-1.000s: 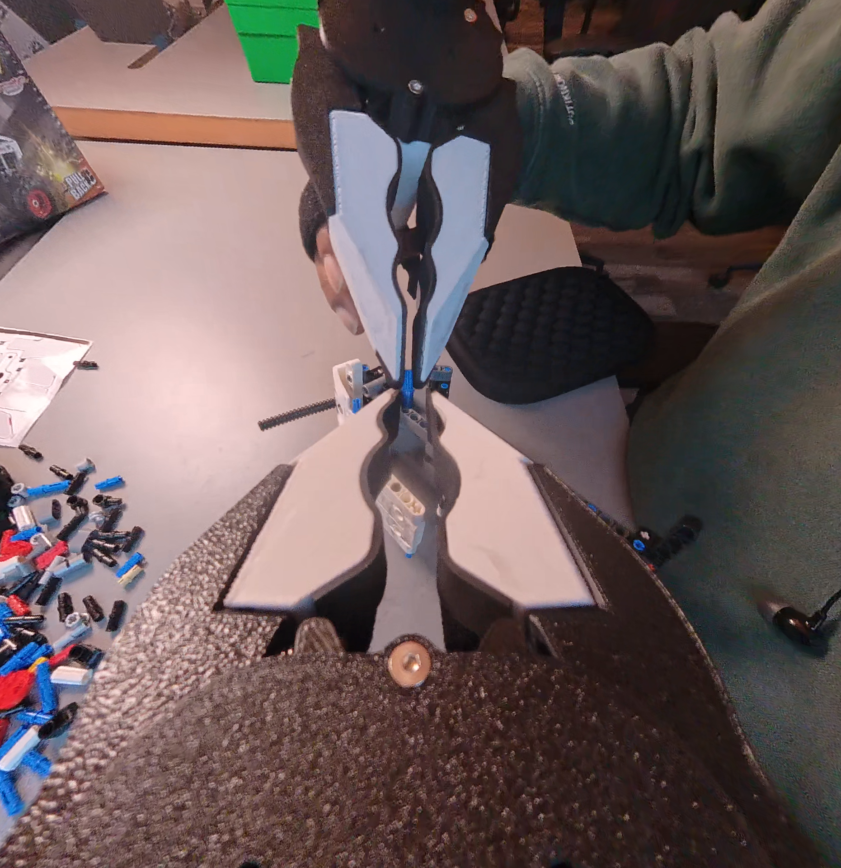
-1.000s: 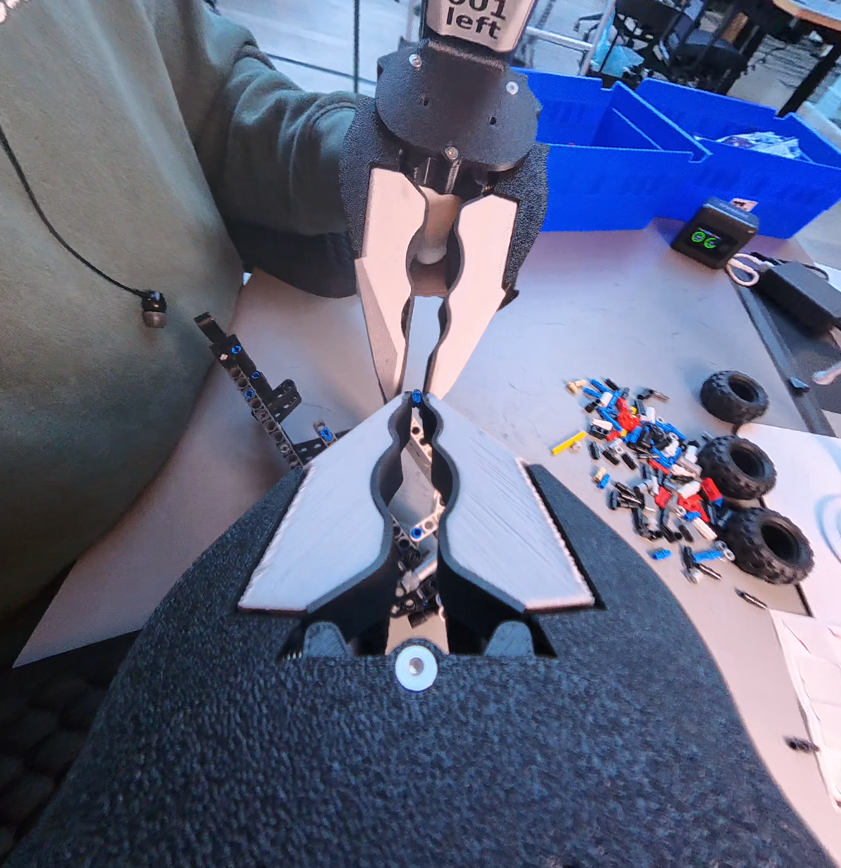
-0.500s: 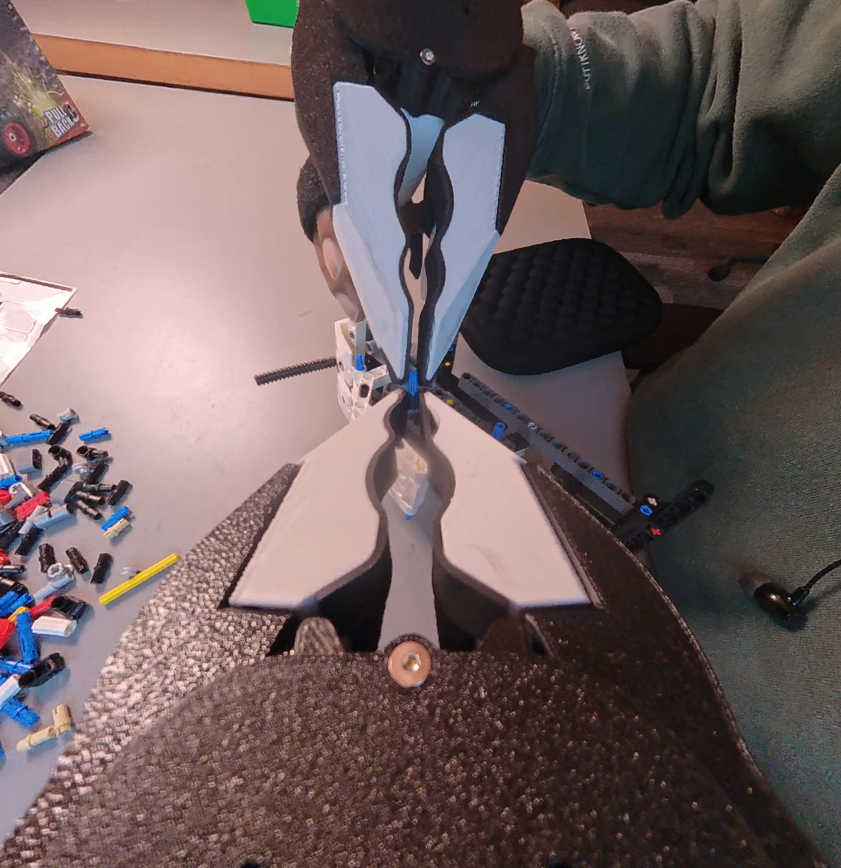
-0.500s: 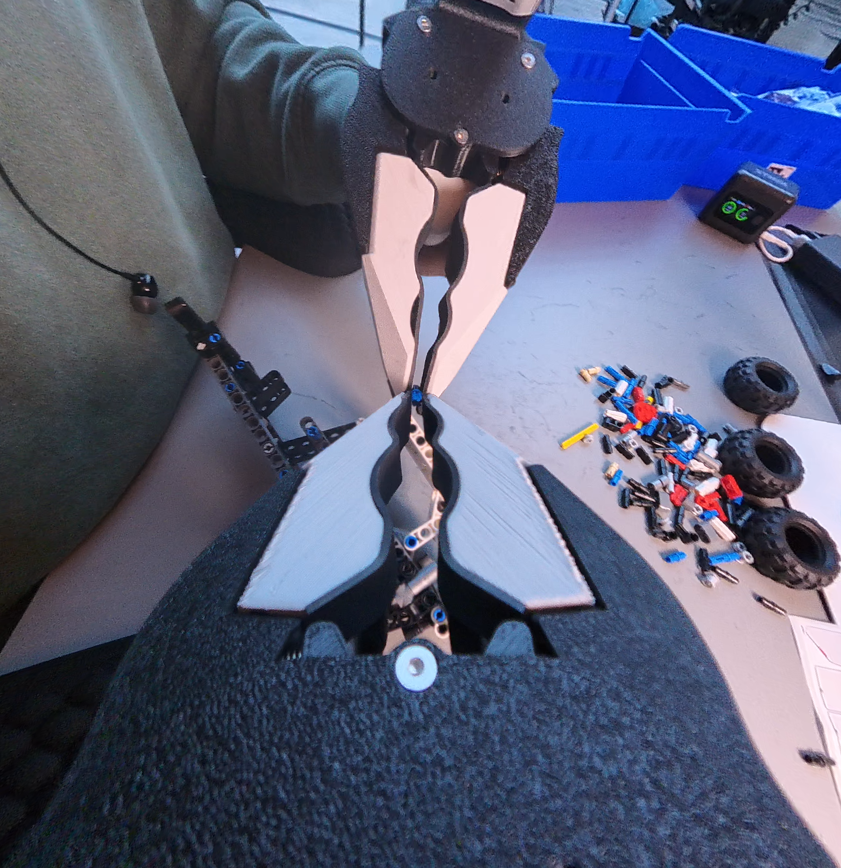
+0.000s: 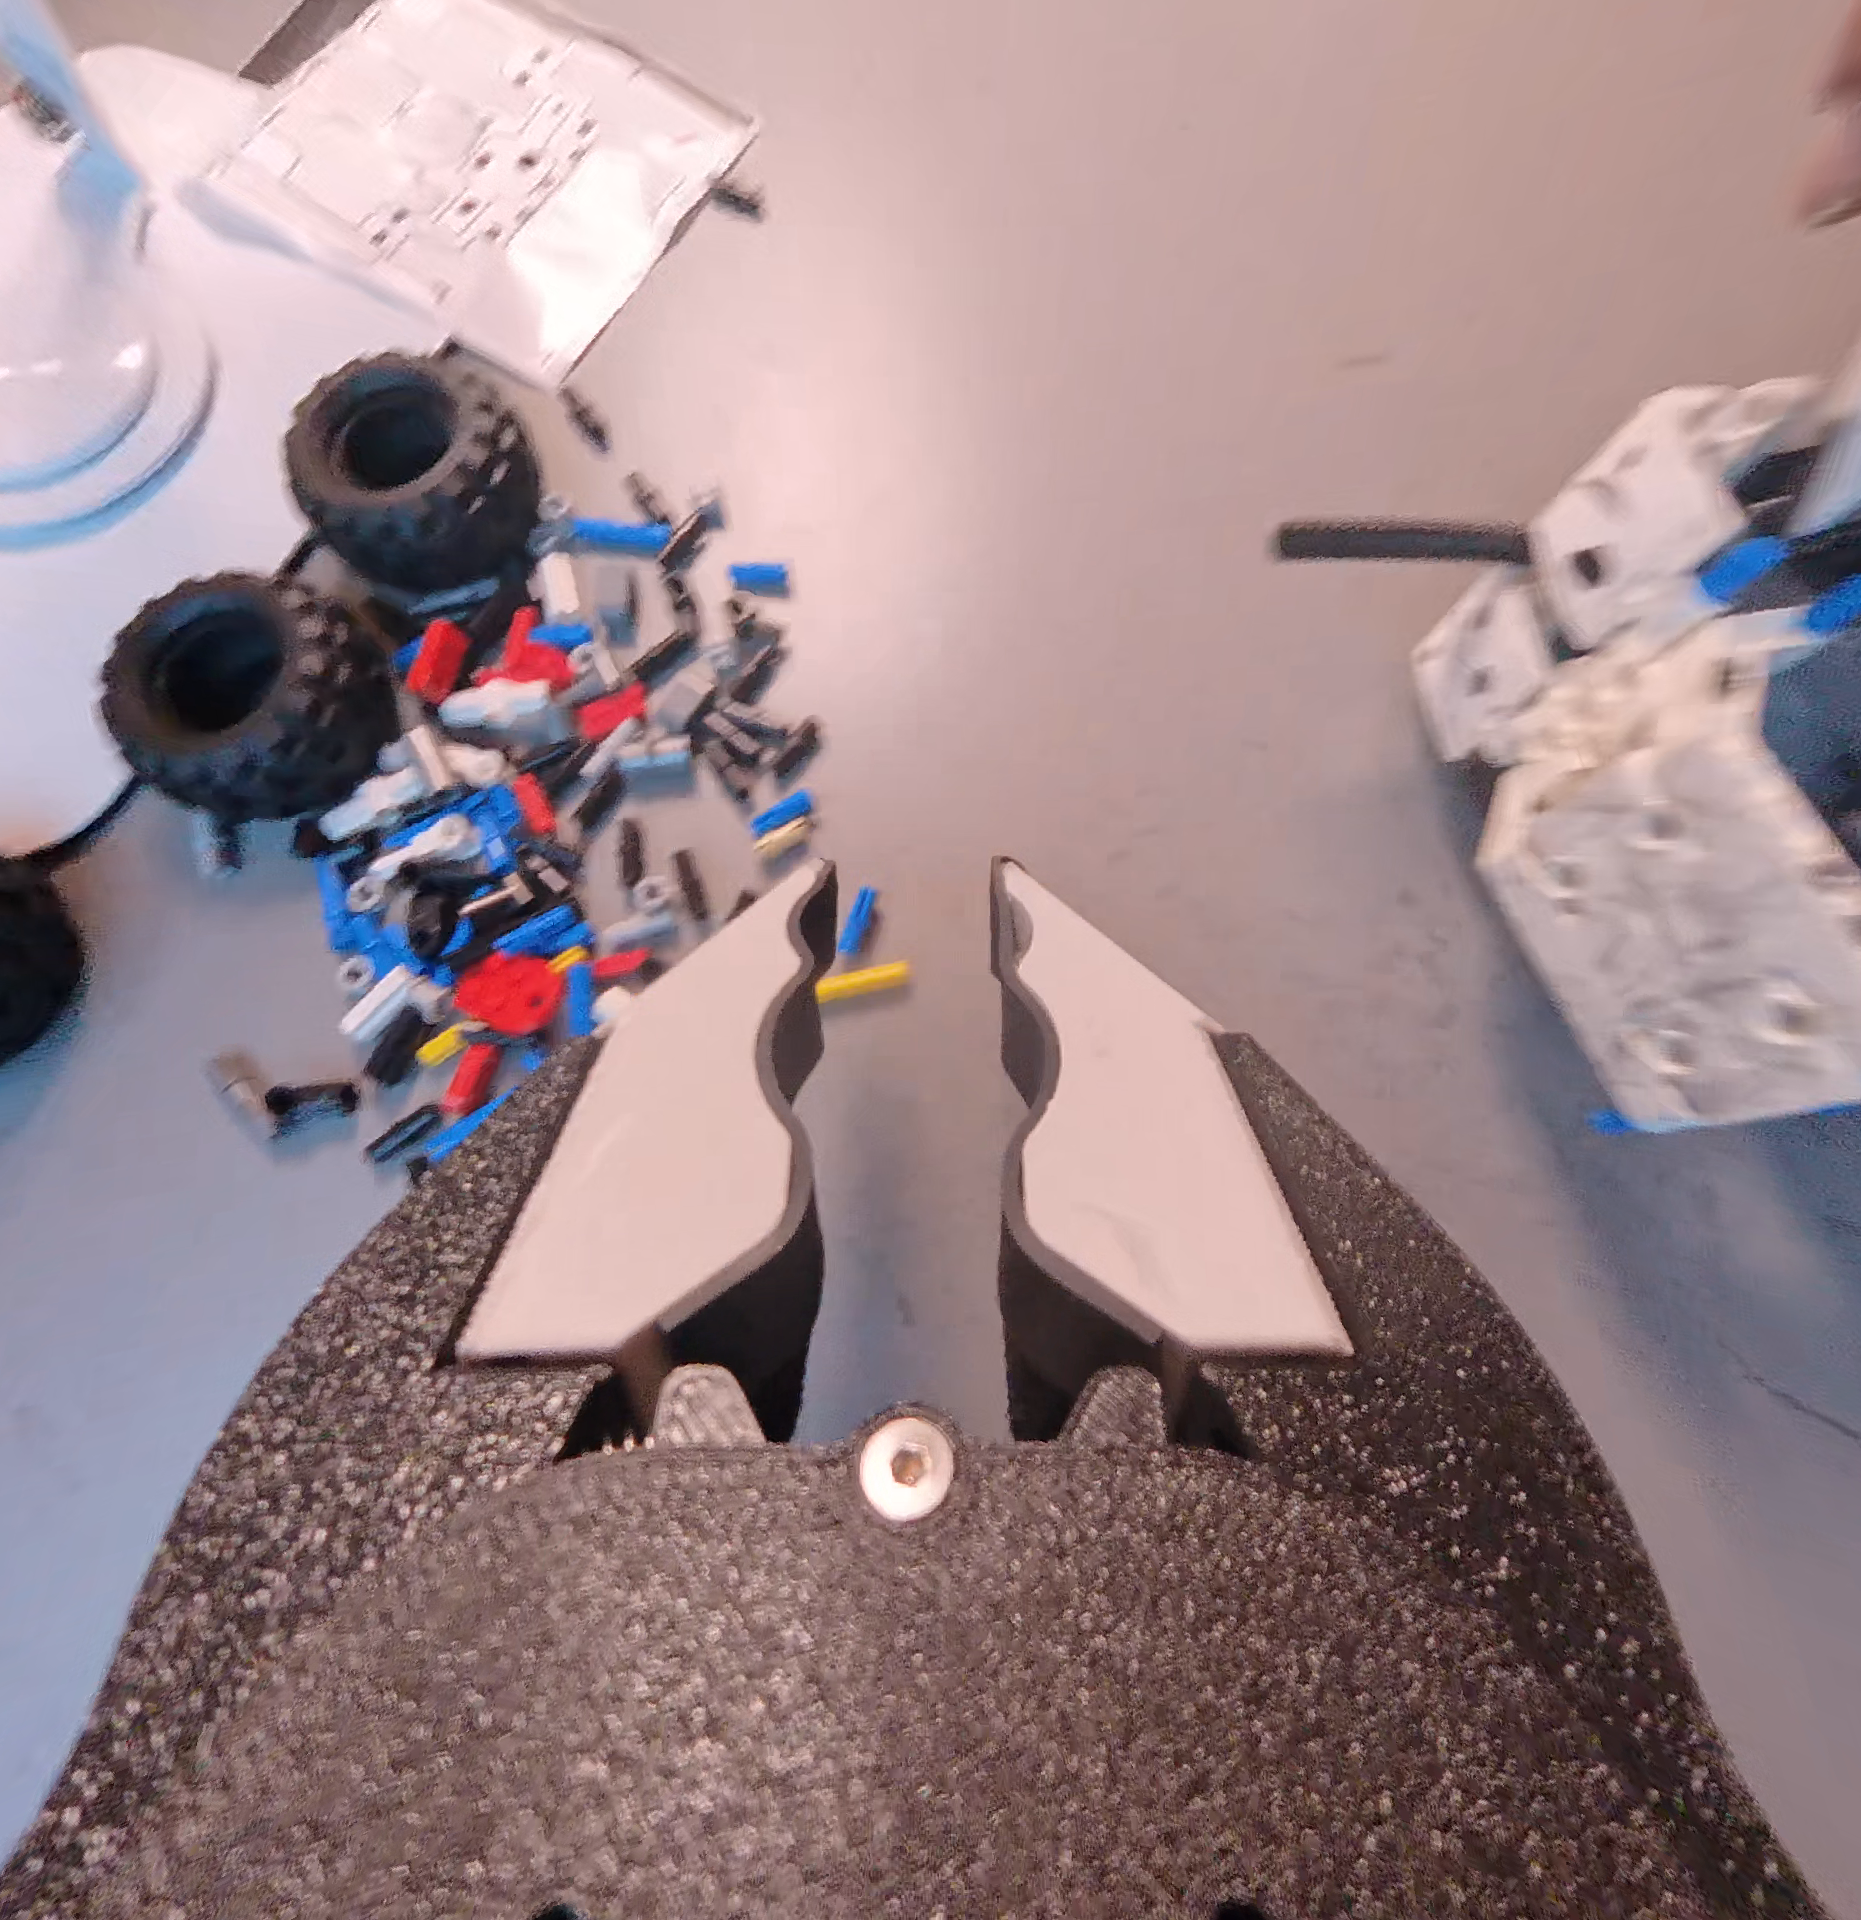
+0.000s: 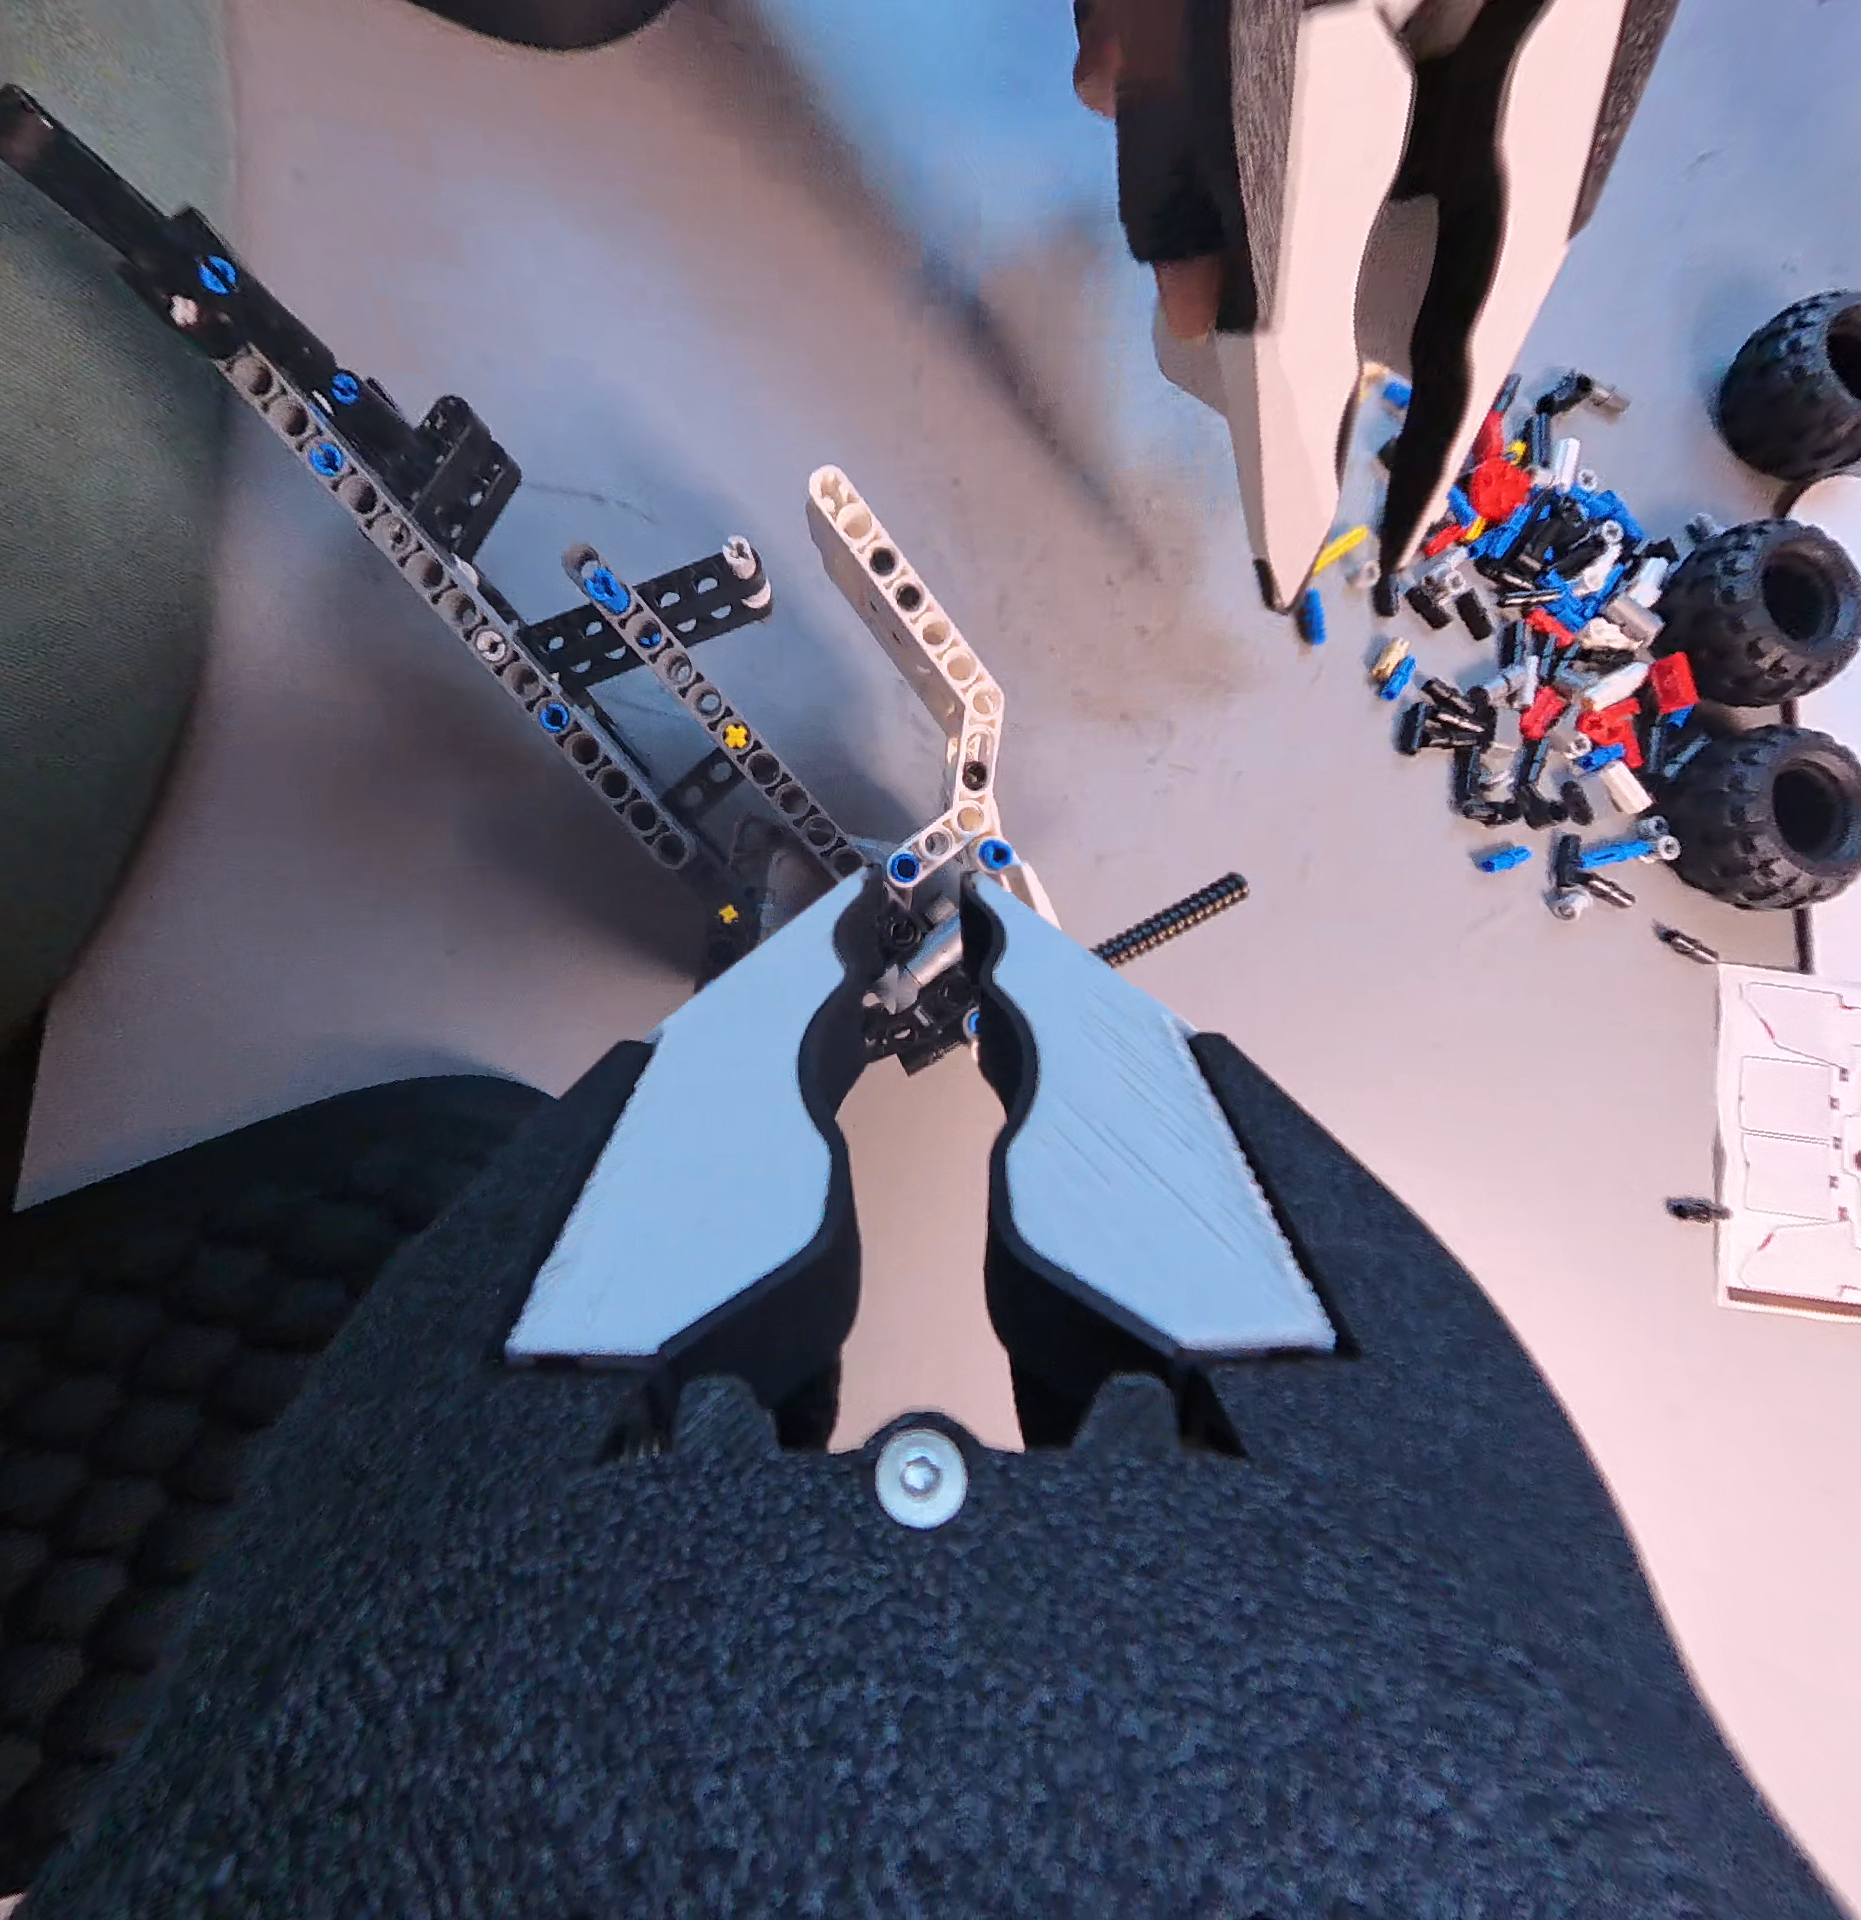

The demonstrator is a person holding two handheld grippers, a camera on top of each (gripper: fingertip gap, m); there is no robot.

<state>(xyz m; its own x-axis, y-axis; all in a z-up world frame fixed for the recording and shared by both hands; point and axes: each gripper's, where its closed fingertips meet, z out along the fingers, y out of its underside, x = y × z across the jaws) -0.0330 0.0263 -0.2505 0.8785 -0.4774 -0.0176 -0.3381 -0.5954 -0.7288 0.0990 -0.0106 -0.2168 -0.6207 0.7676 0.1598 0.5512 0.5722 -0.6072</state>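
Right gripper (image 6: 910, 899) is clamped on the half-built frame (image 6: 614, 675). Left gripper (image 5: 910, 883) is spread wide and empty over the parts pile (image 5: 552, 790). Tires (image 5: 412, 468) are loose, so lots left.

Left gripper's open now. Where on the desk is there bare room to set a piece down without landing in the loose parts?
Bare grey desk runs ahead of the open left gripper, bordered by the heap of small red, blue and black plastic pieces on one side and the white-and-grey brick assembly on the other. It is crowded by the heap and the black knobbly rubber tyres.
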